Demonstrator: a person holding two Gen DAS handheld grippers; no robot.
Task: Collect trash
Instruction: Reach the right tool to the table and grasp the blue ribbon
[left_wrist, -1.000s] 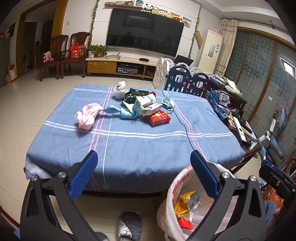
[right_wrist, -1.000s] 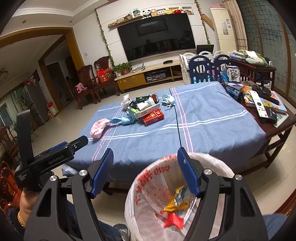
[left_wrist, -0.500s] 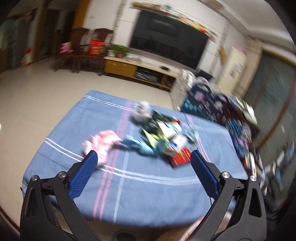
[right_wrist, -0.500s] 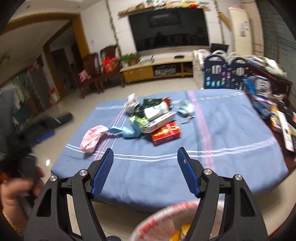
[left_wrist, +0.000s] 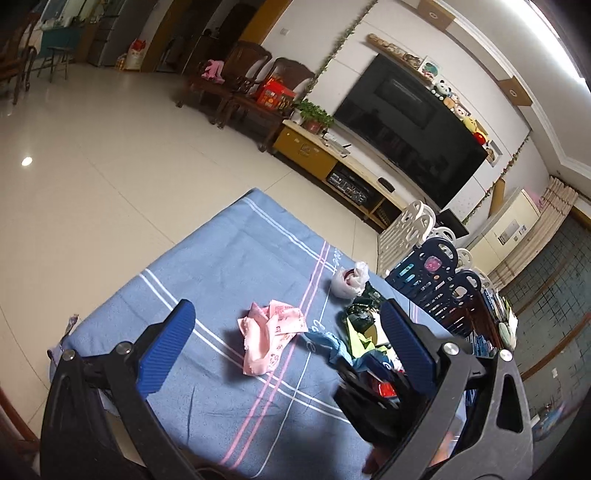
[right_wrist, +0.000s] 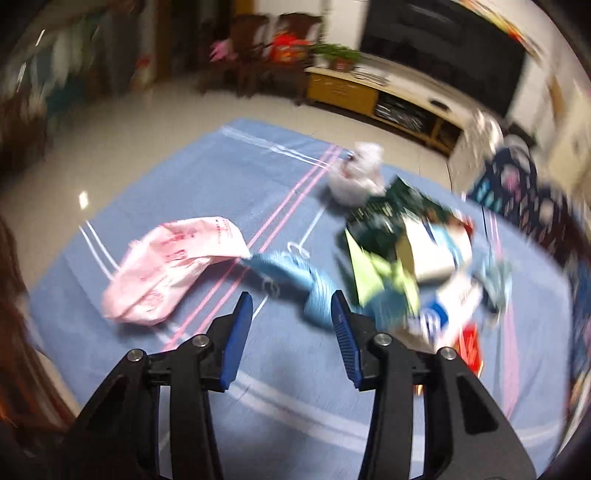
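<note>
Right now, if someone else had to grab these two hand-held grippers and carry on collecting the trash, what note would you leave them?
Left gripper: open, empty, above the blue tablecloth.
Right gripper: empty, jaws have just been closing but are still apart, nothing between them, nearing the crumpled blue wrapper.
Trash on the table: pink plastic bag apart on the left; white crumpled bag at the far side; a pile of green packets, white carton and red box on the right.
Done: nothing visible here; the bin is out of view.
Left: all of the above.
</note>
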